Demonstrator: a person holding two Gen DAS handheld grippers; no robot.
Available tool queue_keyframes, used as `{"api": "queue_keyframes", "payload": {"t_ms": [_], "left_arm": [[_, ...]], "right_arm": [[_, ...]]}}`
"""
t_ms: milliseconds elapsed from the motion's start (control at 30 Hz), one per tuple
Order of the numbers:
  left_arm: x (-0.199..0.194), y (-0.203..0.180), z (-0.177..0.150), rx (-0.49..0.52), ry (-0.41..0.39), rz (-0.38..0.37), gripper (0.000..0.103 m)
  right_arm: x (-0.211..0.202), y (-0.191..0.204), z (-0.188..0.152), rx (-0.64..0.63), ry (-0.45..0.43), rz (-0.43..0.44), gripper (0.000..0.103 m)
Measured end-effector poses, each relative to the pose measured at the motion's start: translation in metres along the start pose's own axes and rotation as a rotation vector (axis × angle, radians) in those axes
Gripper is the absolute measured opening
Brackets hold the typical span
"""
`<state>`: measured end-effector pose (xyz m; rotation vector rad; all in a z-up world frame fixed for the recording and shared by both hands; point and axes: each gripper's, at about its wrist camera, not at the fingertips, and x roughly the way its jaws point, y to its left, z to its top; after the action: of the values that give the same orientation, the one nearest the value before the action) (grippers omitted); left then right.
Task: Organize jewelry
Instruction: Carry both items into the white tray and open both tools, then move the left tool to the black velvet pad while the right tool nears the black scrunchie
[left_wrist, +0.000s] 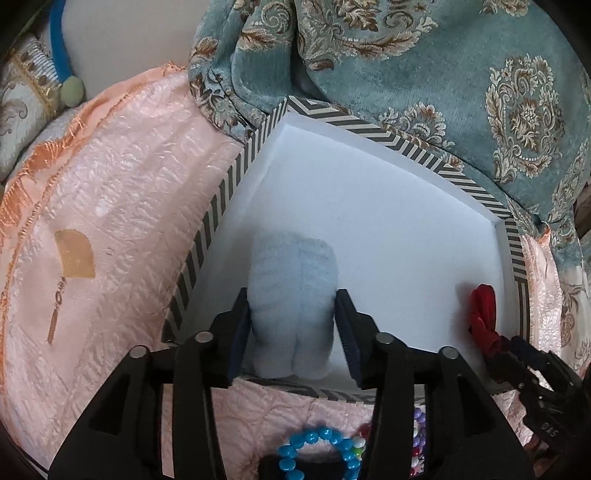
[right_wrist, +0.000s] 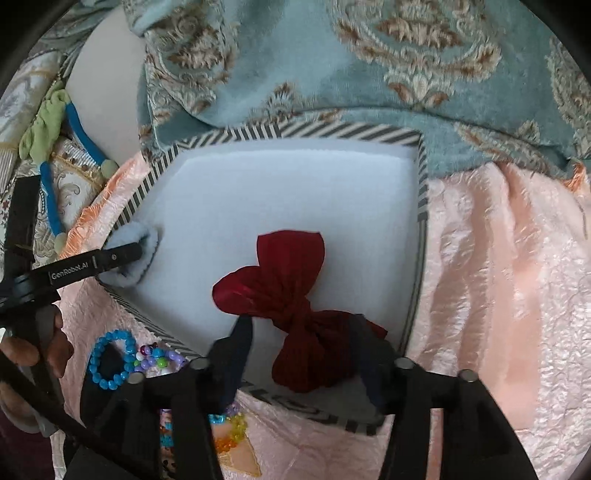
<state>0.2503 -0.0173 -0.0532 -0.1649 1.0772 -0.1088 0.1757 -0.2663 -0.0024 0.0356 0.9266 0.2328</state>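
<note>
A striped-rim box (left_wrist: 218, 210) with a white foam floor lies on a pink cloth. My left gripper (left_wrist: 293, 306) is shut on a fluffy light-blue scrunchie (left_wrist: 293, 288), holding it over the box's near left corner; the scrunchie also shows in the right wrist view (right_wrist: 146, 240). My right gripper (right_wrist: 303, 325) straddles a red bow (right_wrist: 284, 280) lying in the box, its jaws wide on either side of the bow; the bow also shows in the left wrist view (left_wrist: 482, 302). A blue bead bracelet (left_wrist: 317, 448) and multicoloured bead bracelets (right_wrist: 162, 360) lie outside the box's near edge.
A teal patterned blanket (left_wrist: 424, 66) overhangs the box's far side. A gold fan earring (left_wrist: 72, 258) lies on the pink cloth (left_wrist: 110, 166) left of the box. A blue headband (right_wrist: 50, 192) lies far left.
</note>
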Motion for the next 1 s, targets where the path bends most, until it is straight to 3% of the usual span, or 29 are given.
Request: {"api": "queue_keyframes", "payload": {"t_ms": [200, 600, 900, 1000], "left_arm": [[-0.022, -0.002, -0.005, 0.001, -0.048, -0.011, 0.056], [-0.079, -0.013, -0.047, 0.085, -0.146, 0.039, 0.056], [-0.120, -0.017, -0.084, 0.148, -0.215, 0.103, 0.056], [-0.131, -0.015, -0.095, 0.150, -0.226, 0.103, 0.056]], "right_arm": [[-0.016, -0.004, -0.004, 0.032, -0.025, 0.013, 0.055], [-0.048, 0.012, -0.030, 0.034, -0.069, -0.002, 0.055], [-0.082, 0.028, -0.058, 0.042, -0.106, -0.010, 0.061], [-0.092, 0.033, -0.066, 0.041, -0.111, -0.013, 0.067]]}}
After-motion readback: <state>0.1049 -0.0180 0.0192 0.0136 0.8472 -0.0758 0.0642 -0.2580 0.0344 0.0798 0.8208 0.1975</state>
